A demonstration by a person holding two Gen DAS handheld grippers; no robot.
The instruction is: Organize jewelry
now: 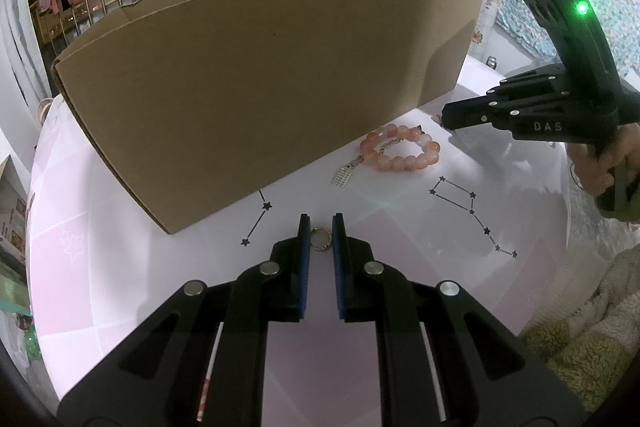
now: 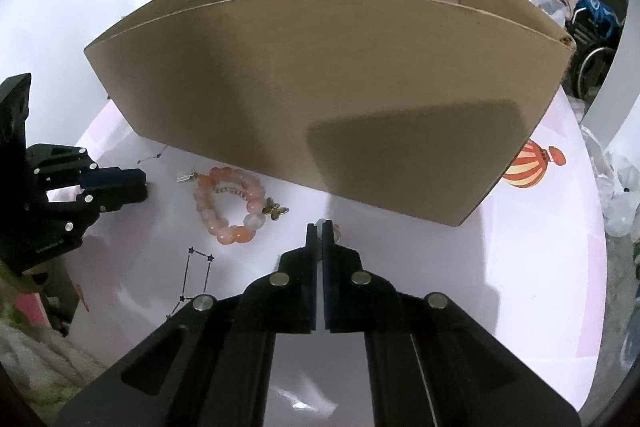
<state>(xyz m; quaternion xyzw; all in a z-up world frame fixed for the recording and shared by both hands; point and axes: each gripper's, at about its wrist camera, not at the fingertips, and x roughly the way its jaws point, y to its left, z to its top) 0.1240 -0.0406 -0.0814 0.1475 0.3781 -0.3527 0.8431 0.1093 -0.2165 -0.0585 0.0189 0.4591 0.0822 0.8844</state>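
A small gold ring [image 1: 320, 239] lies on the white table between the fingertips of my left gripper [image 1: 320, 227], whose jaws stand a little apart around it, not clamped. A pink bead bracelet [image 1: 400, 153] with a silver chain and tag [image 1: 343, 181] lies beyond, next to the cardboard box [image 1: 260, 87]. My right gripper [image 2: 319, 229] is nearly shut on a thin small piece [image 2: 336, 233] that I cannot identify. The bracelet [image 2: 230, 205] with a butterfly charm [image 2: 276, 209] lies to its left. The box [image 2: 320, 87] stands behind, open-topped.
The round table [image 1: 400, 267] has printed constellation lines and a balloon picture [image 2: 528, 163]. The right gripper [image 1: 520, 115] shows in the left view, the left gripper [image 2: 80, 195] in the right view. A fuzzy sleeve [image 1: 580, 339] is at the right. Railings and hanging clothes stand behind.
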